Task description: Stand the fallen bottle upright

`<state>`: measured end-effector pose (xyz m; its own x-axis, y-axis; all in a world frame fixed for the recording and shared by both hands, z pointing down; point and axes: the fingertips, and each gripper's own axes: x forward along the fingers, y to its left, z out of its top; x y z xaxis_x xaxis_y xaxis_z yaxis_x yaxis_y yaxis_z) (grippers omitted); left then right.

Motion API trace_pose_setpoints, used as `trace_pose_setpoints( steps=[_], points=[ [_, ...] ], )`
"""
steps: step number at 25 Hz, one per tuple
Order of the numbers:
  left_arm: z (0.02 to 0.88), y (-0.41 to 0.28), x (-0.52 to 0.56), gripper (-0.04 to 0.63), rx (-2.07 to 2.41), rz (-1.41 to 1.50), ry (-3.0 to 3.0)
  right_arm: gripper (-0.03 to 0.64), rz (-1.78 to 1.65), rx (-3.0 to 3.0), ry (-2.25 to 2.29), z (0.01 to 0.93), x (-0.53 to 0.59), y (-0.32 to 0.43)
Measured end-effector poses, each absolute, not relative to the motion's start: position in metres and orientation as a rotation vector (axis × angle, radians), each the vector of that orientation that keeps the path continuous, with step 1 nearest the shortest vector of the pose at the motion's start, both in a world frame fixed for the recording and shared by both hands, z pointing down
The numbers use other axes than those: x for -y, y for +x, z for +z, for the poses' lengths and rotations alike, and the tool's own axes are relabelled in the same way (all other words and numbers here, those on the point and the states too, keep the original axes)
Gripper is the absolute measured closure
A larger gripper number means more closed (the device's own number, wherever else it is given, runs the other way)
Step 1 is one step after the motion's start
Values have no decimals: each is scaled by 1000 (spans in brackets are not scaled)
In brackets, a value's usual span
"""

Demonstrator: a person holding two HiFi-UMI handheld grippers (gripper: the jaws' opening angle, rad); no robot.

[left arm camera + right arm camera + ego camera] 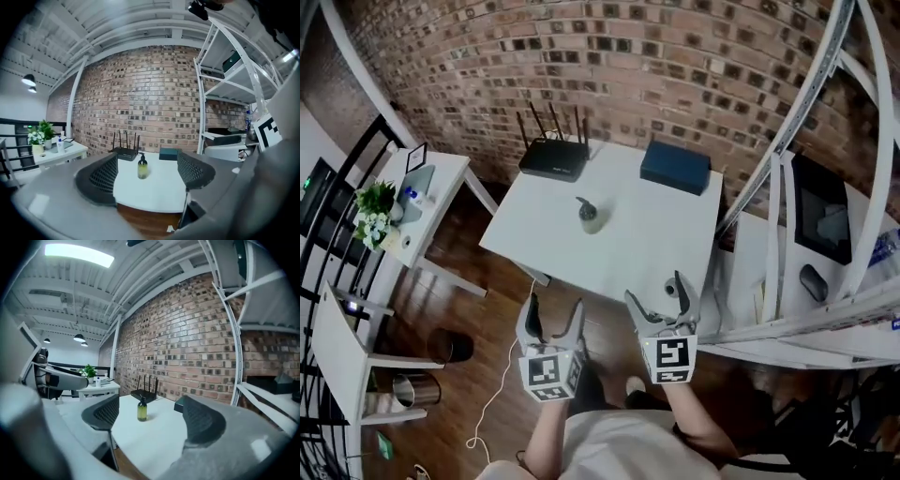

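Red-brown brick wall backs a white surface. The head view alone shows both grippers, held by the surface's near edge: left gripper and right gripper, the jaws of each spread wide with nothing between them. Black router and dark blue box sit at the far edge. Bottle stands upright mid-surface, well apart from both grippers. The gripper views show its olive-green body and black pump top.
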<state>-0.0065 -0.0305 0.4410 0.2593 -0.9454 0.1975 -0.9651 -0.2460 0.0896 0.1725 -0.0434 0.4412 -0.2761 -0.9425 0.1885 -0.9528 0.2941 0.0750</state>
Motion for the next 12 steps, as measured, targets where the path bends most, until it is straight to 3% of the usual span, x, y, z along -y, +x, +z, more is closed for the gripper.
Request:
trace_pose_setpoints(
  steps=[12],
  points=[
    [387, 0, -54, 224, 1693, 195, 2544, 225, 127, 2406, 1810, 405, -29, 153]
  ],
)
